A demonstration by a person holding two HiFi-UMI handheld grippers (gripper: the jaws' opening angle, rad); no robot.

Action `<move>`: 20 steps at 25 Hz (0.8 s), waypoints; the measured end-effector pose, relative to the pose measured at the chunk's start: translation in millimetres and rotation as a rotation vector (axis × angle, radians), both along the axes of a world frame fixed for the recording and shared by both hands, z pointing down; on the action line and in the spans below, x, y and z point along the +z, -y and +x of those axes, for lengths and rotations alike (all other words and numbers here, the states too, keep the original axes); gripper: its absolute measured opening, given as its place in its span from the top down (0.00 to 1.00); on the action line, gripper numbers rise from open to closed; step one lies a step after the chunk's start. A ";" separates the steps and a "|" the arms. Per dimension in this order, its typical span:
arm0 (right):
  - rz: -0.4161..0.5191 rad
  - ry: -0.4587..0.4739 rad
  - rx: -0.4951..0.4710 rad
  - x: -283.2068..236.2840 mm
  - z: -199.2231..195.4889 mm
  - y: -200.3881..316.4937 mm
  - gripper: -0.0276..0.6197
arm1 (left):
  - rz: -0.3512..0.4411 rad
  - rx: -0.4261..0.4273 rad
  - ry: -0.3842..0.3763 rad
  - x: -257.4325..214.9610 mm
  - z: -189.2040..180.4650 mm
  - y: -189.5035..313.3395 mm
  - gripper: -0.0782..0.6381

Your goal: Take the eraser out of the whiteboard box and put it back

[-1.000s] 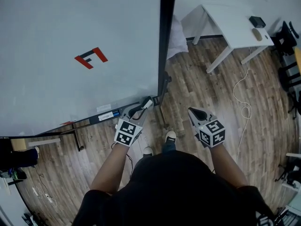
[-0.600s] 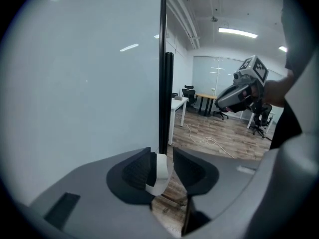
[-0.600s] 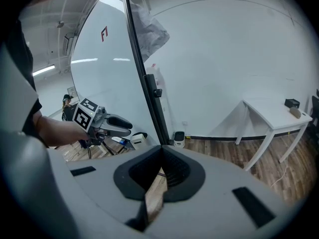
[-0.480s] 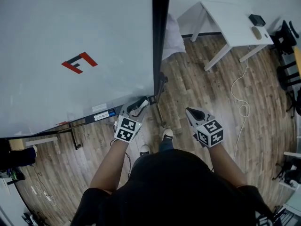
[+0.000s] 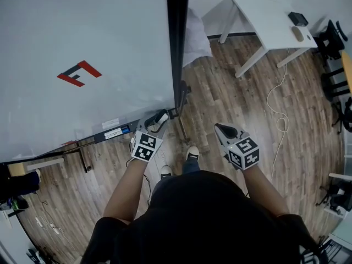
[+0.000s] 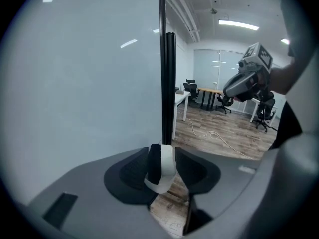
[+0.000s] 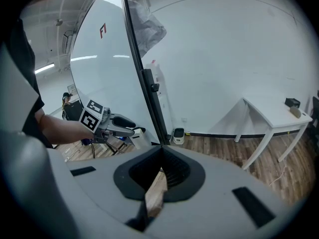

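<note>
Eraser (image 6: 160,168) near black whiteboard frame (image 6: 170,83)

R tongs (image 7: 162,152) closed, L gripper (image 7: 131,129) by whiteboard (image 7: 102,78), table (image 7: 271,114) right

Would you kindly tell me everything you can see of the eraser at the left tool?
The eraser is a block, black on its left and white, plastic-looking, on its right, with a rounded lower end. It stands on edge between the jaws of the left tool, which have just been opening; a gap shows beside its white face. What it rests on is hidden.
</note>
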State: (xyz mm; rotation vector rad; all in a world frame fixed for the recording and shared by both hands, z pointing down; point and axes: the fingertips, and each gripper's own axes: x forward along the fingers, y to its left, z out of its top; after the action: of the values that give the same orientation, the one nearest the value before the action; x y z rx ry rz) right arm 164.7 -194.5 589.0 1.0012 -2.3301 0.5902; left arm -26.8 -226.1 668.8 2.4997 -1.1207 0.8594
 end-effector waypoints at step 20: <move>-0.021 -0.015 -0.013 8.1 2.4 -1.3 0.97 | -0.032 -0.043 -0.045 12.7 1.8 11.0 0.64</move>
State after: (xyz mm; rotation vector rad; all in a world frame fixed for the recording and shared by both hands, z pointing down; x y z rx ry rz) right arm 167.2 -193.2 597.2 0.9770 -2.3115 0.5989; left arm -25.0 -237.2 681.5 2.4475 -1.1333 0.7989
